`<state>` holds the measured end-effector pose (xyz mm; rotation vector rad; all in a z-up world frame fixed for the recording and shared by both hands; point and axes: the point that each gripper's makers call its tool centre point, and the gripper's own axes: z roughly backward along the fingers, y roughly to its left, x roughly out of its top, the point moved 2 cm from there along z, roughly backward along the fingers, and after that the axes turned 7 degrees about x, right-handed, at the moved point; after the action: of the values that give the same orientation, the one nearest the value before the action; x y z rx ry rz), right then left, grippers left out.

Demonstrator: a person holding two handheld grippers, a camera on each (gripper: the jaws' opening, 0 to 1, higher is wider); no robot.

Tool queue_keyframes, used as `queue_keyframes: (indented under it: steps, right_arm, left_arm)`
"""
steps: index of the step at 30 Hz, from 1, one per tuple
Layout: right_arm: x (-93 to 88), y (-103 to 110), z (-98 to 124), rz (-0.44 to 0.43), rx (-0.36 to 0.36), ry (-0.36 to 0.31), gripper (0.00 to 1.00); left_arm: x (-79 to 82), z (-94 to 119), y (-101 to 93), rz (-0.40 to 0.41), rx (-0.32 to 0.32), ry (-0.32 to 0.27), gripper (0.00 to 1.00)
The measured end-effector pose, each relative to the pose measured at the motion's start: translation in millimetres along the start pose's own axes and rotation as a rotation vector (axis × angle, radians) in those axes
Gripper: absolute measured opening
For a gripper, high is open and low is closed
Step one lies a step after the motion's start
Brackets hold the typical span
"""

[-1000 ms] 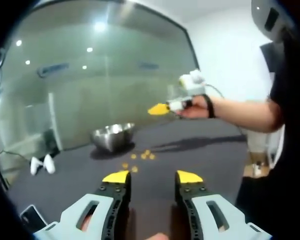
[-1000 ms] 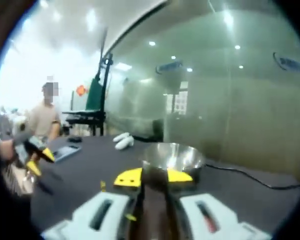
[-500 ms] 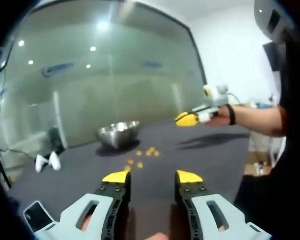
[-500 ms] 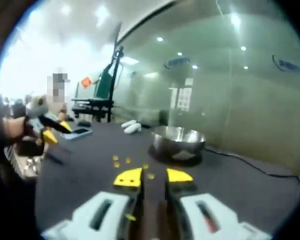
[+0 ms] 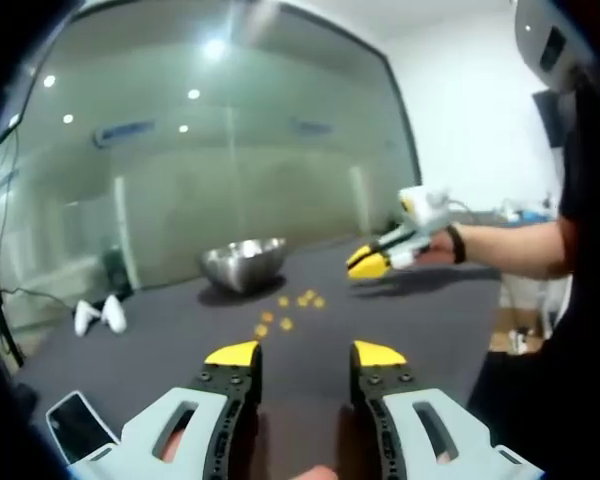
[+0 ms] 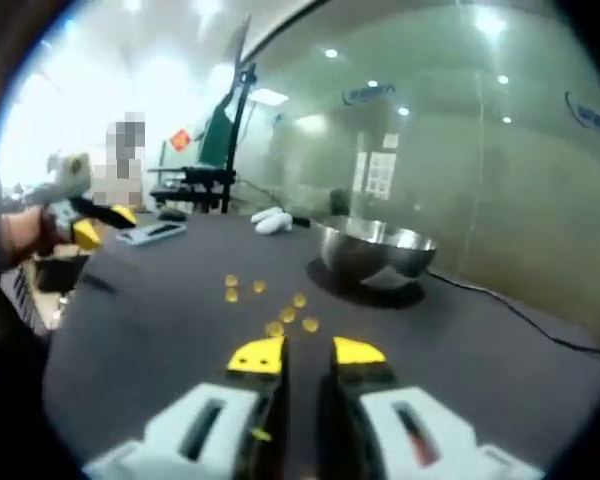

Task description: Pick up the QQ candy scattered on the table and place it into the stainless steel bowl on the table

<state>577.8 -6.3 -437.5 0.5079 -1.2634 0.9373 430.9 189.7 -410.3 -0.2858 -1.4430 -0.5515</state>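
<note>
Several small yellow QQ candies (image 5: 290, 305) lie scattered on the dark table (image 5: 420, 320), just in front of the stainless steel bowl (image 5: 245, 262). My left gripper (image 5: 305, 355) is open and empty, well short of the candies. A hand brings my right gripper (image 5: 368, 262) in from the right, low and beside the candies. In the right gripper view, its jaws (image 6: 308, 354) stand narrowly open with nothing between them, the nearest candies (image 6: 288, 318) just ahead and the bowl (image 6: 375, 250) behind. The left gripper (image 6: 90, 222) appears at the far left.
A phone (image 5: 75, 425) lies at the table's near left, also seen as the phone (image 6: 150, 232). Two white objects (image 5: 98, 315) rest at the left. A cable (image 6: 520, 315) runs right of the bowl. A glass wall stands behind; a person stands beyond the table.
My right gripper has come down and moved in towards the candies, which now sit just beyond its jaws. The left gripper has barely moved.
</note>
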Motion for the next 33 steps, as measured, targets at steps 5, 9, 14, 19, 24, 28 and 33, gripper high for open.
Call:
queue_keyframes:
  steps: [5,9,14,19,24,28,33]
  right_arm:
    - [-4.2,-5.5,-22.0,-0.018,0.022,0.027,0.17]
    - [-6.8,-7.2,-38.3,-0.036,0.044,0.044,0.17]
    - [-9.7,-9.0,-51.7,-0.035,0.061,0.068,0.17]
    - [-12.3,-10.1,-62.7,-0.032,0.067,0.083,0.17]
    - [-15.7,-14.1,-68.1,-0.086,0.07,0.091,0.15]
    - [-16.6,-11.0,-71.7,-0.07,0.08,0.1,0.15]
    - [-16.2,-9.3,-73.0,-0.068,0.083,0.099,0.1]
  left_arm:
    - [-1.9,-0.3,3.9,0.007,0.009,0.005,0.37]
    - [-3.4,-0.7,4.7,0.01,0.01,0.009,0.37]
    - [-4.3,-1.2,5.4,0.011,0.012,0.013,0.37]
    - [-5.2,-1.3,6.9,0.015,0.016,0.015,0.37]
    - [-8.3,-1.6,6.9,0.016,0.015,0.026,0.37]
    - [-9.5,-1.8,6.4,0.022,0.011,0.03,0.37]
    - [-9.6,-1.2,7.7,0.026,0.017,0.028,0.37]
